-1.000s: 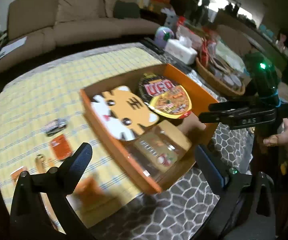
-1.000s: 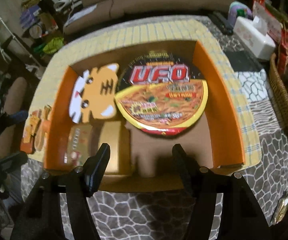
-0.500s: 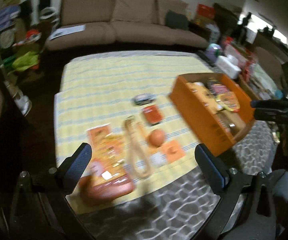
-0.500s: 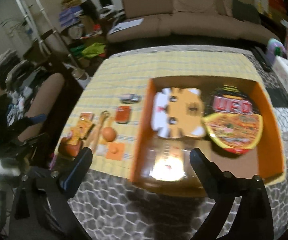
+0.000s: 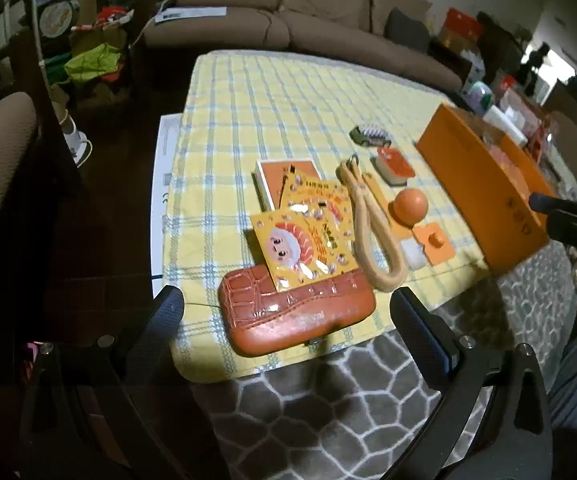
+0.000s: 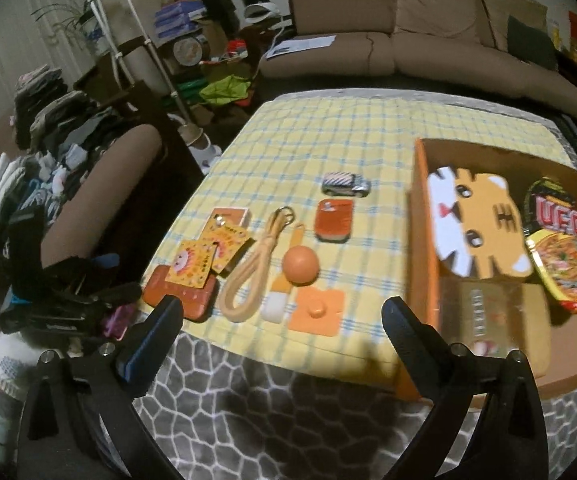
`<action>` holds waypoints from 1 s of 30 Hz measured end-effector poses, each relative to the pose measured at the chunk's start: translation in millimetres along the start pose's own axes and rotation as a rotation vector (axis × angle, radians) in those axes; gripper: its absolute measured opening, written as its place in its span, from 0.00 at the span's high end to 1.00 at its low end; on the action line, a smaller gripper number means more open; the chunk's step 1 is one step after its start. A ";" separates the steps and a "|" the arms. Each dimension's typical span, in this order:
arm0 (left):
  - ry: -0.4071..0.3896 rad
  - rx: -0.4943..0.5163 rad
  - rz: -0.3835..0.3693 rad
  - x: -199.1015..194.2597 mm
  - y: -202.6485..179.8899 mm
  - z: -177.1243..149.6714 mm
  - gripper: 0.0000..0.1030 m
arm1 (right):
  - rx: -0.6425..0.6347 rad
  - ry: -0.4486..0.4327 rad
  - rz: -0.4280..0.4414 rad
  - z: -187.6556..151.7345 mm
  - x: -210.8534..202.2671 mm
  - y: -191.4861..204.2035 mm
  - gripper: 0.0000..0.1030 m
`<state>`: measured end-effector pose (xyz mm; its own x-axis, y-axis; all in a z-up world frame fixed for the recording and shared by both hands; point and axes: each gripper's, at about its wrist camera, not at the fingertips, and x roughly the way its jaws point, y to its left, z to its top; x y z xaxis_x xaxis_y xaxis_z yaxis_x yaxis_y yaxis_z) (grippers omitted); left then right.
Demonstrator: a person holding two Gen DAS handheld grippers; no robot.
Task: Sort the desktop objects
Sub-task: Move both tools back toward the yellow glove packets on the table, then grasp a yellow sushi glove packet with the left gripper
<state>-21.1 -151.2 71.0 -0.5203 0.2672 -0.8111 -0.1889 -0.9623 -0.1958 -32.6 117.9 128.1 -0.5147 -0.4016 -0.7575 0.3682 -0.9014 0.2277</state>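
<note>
My left gripper [image 5: 288,316] is open and empty, just in front of a brown leather case [image 5: 296,312] at the near edge of the yellow checked cloth [image 5: 280,92]. Beyond the case lie yellow sticker packs [image 5: 308,236], a tan cord loop [image 5: 372,228], an orange ball [image 5: 410,206], a flat orange square [image 5: 434,242], a small orange tin [image 5: 394,164] and a toy car [image 5: 370,136]. My right gripper [image 6: 280,320] is open and empty, hovering near the ball [image 6: 300,264] and the orange square [image 6: 316,312]. The orange box [image 6: 420,216] holds a tiger card [image 6: 476,224], a noodle bowl [image 6: 564,240] and a gold box [image 6: 492,320].
A brown sofa [image 6: 408,28] stands behind the table. A brown chair [image 6: 100,192] and cluttered shelves [image 6: 48,104] are on the left. The grey patterned mat [image 6: 288,408] covers the near table edge. The other gripper [image 6: 68,304] shows at the left of the right wrist view.
Both grippers have pulled back from the orange box and swung left, so the loose items on the cloth now fill both views. The left gripper now faces the brown case.
</note>
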 end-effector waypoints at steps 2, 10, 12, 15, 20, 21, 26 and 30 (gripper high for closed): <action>-0.008 0.002 -0.012 4.2 -1.6 -1.4 0.00 | -0.002 0.004 0.000 -4.2 6.9 4.7 0.02; -0.047 -0.030 -0.047 16.1 0.8 6.2 0.00 | 0.035 -0.001 0.042 -18.0 20.6 5.9 0.02; -0.041 -0.017 -0.051 19.8 -0.8 12.4 0.00 | 0.041 0.004 0.051 -19.4 24.2 5.5 0.02; -0.028 0.031 -0.031 25.9 -5.9 23.4 0.00 | 0.054 0.002 0.064 -19.2 27.9 4.3 0.02; 0.000 0.109 0.019 41.6 -8.9 37.4 0.00 | 0.086 -0.002 0.101 -14.5 35.5 2.5 0.02; 0.004 0.106 0.023 44.6 -6.8 39.1 0.01 | 0.088 0.000 0.103 -13.5 37.8 3.0 0.02; 0.025 0.065 -0.001 56.8 3.6 41.0 0.10 | 0.110 0.002 0.121 -9.9 47.4 3.0 0.03; 0.061 0.067 0.003 67.6 5.3 39.1 0.24 | 0.133 0.004 0.139 -5.1 55.2 0.2 0.06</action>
<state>-89.9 -136.3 36.7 -0.4693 0.2583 -0.8444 -0.2434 -0.9571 -0.1575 -57.0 96.4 83.1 -0.4626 -0.5237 -0.7154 0.3301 -0.8506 0.4092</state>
